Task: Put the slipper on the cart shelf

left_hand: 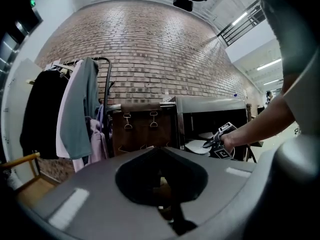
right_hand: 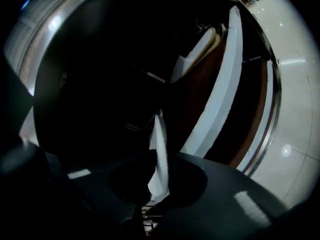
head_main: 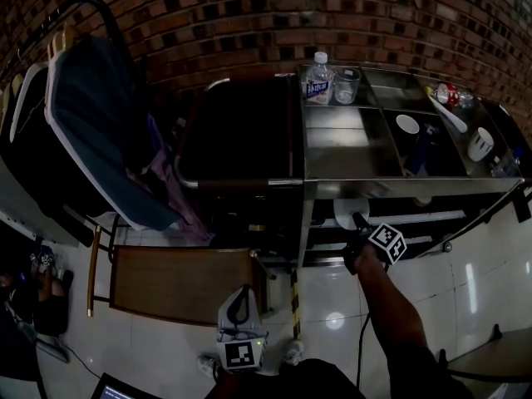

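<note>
In the right gripper view a thin white slipper (right_hand: pixel 160 149) stands edge-on between my right gripper's (right_hand: pixel 156 191) jaws, which are shut on it. The head view shows that gripper (head_main: pixel 359 224) reaching under the steel cart top (head_main: pixel 349 152) to the lower shelf (head_main: pixel 416 220), with the white slipper (head_main: pixel 347 209) at its tip. From the left gripper view, the slipper (left_hand: pixel 199 145) lies at the shelf's edge in front of the right gripper (left_hand: pixel 214 141). My left gripper (head_main: pixel 239 318) hangs low over the floor, away from the cart. Its jaws are hidden behind its own body (left_hand: pixel 160 184).
A water bottle (head_main: pixel 317 78), a glass (head_main: pixel 346 86), cups and a spoon sit on the cart top. A dark leather bag (head_main: pixel 237 131) stands left of the cart. Clothes hang on a rack (head_main: pixel 100 115) at left. A wooden board (head_main: pixel 179 283) lies on the floor.
</note>
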`<move>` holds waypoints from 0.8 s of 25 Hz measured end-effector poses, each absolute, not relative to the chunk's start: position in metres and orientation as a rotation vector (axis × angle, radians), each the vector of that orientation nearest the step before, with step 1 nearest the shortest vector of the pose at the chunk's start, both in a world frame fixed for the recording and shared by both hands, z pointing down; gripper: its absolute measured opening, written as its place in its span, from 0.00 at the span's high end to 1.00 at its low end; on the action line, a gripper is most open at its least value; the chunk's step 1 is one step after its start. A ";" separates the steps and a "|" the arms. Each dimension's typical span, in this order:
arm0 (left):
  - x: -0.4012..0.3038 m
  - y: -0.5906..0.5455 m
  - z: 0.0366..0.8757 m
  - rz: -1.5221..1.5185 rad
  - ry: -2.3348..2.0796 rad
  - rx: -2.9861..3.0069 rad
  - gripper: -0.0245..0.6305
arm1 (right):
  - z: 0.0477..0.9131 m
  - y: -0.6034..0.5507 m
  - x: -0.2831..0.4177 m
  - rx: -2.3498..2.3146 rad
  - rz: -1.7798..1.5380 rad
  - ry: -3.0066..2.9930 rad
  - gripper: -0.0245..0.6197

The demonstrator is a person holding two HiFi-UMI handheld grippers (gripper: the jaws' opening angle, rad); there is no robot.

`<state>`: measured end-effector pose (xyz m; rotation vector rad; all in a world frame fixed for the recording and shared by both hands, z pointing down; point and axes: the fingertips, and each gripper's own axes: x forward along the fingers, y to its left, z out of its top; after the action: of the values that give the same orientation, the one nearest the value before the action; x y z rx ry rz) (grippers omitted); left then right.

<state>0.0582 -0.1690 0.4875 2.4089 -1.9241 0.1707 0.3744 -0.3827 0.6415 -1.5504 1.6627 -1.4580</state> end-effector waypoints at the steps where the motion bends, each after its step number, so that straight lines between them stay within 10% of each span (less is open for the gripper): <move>1: 0.057 -0.169 0.487 0.172 -1.929 2.406 0.94 | 0.643 -0.387 0.374 -1.556 -1.465 1.658 0.89; 8: 0.061 -0.167 0.487 0.174 -1.933 2.399 0.94 | 0.649 -0.406 0.368 -1.609 -1.480 1.664 0.87; 20: 0.060 -0.171 0.478 0.158 -1.931 2.410 0.94 | 0.613 -0.385 0.387 -1.885 -1.209 1.950 0.56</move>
<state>0.0597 -0.1714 0.4775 2.4101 -1.9307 0.1584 0.3874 -0.3854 0.6132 -1.8845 1.9505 -1.2094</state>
